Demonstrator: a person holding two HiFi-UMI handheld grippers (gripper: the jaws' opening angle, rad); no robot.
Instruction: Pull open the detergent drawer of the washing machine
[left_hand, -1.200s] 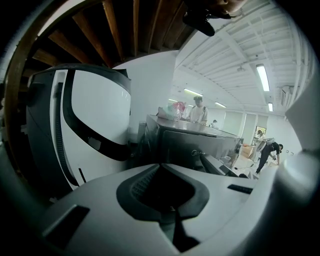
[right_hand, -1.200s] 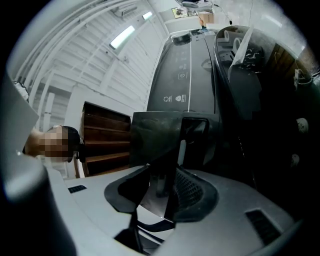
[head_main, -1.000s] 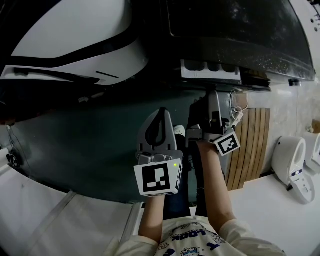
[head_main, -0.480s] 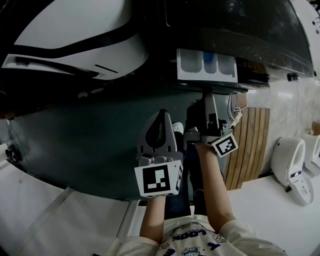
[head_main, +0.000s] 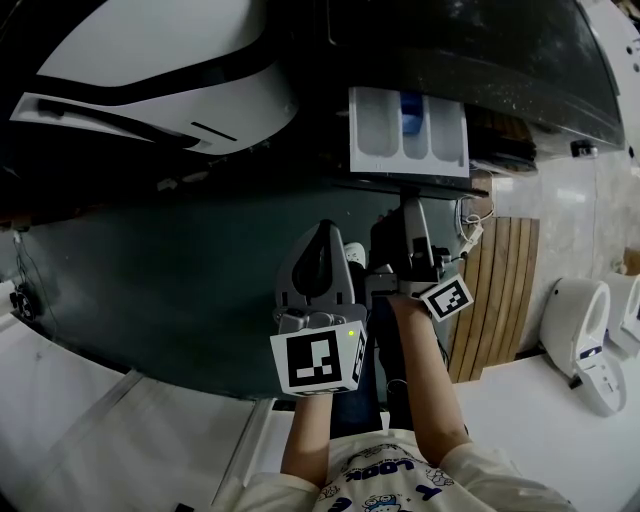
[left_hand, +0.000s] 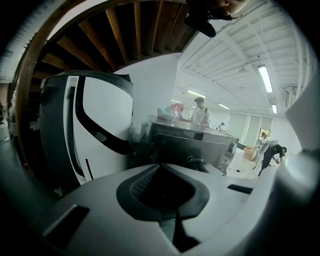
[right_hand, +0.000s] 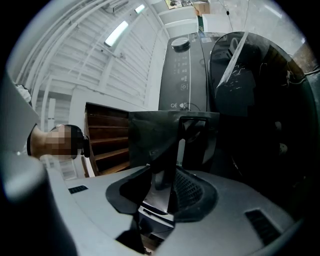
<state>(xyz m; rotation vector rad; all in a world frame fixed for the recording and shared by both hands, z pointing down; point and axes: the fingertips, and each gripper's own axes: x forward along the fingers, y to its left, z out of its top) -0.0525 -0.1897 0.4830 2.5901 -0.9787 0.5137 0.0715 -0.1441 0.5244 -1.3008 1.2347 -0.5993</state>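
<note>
The washing machine (head_main: 180, 260) is a dark body seen from above. Its white detergent drawer (head_main: 408, 130) sticks out of the front, showing three compartments, one with a blue insert. My right gripper (head_main: 410, 196) reaches up under the drawer's dark front panel (right_hand: 165, 135). In the right gripper view that panel's edge sits between the jaws (right_hand: 167, 180), which are closing on it. My left gripper (head_main: 322, 228) hangs beside it, lower and to the left, shut and holding nothing, pointing at the machine's front (left_hand: 162, 167).
A white-and-black appliance (head_main: 150, 80) stands at the upper left. A wooden slatted panel (head_main: 500, 290) and white devices (head_main: 582, 325) lie to the right. In the left gripper view a silver machine (left_hand: 195, 150) stands ahead, with people far behind it.
The drawer has slid further out of the machine, showing more of its compartments. My right gripper has drawn back with it. The left gripper has shifted slightly.
</note>
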